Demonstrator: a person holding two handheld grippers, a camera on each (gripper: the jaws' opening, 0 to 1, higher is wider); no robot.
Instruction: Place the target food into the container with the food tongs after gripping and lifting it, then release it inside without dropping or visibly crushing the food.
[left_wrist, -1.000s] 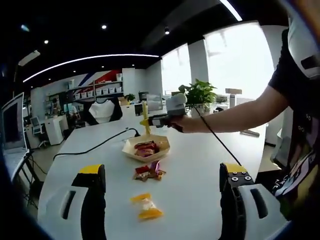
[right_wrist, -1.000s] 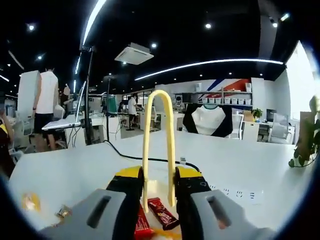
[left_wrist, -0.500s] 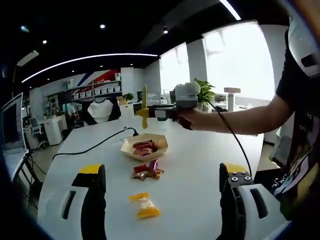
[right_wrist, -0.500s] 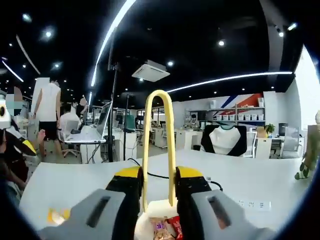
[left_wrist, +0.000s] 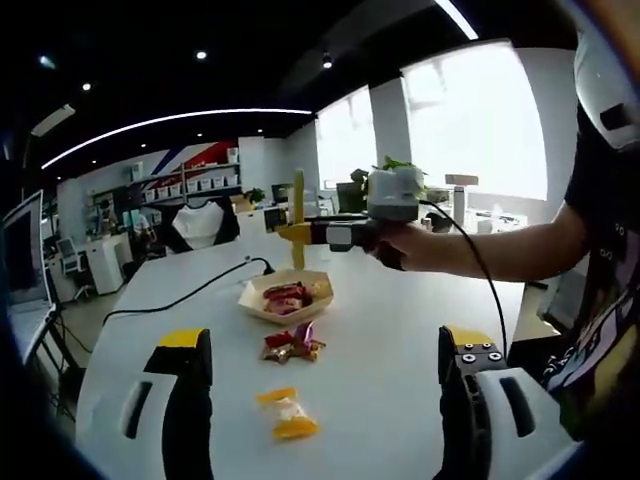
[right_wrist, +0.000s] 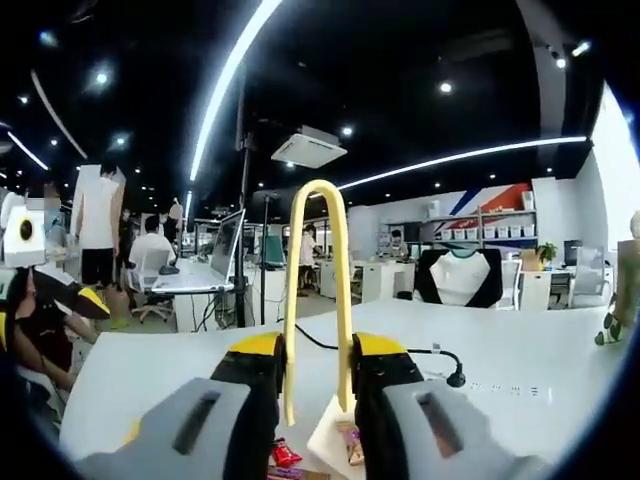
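Note:
A pale paper tray (left_wrist: 258, 301) on the white table holds red-wrapped snacks (left_wrist: 287, 293). In front of it lie a red and purple wrapped candy (left_wrist: 293, 343) and, nearer me, a yellow wrapped candy (left_wrist: 285, 415). My left gripper (left_wrist: 325, 400) hangs open low over the table, short of the yellow candy. A person's hand holds my right gripper (left_wrist: 332, 236) above and just behind the tray, shut on yellow food tongs (left_wrist: 297, 215) that stand upright. In the right gripper view the tongs (right_wrist: 316, 290) loop up between the jaws of that gripper (right_wrist: 317, 368), with the tray (right_wrist: 325, 448) below.
A black cable (left_wrist: 185, 293) runs across the table (left_wrist: 400, 330) behind the tray, ending at a plug (right_wrist: 455, 380). A person's arm (left_wrist: 500, 245) reaches in from the right. A potted plant (left_wrist: 400, 170) stands at the far edge. People sit and stand at desks (right_wrist: 150, 270) beyond.
The right gripper with the tongs has risen from the tray and drifted right. Its view has swung up and left, leaving less of the tray showing. The left gripper has stayed still.

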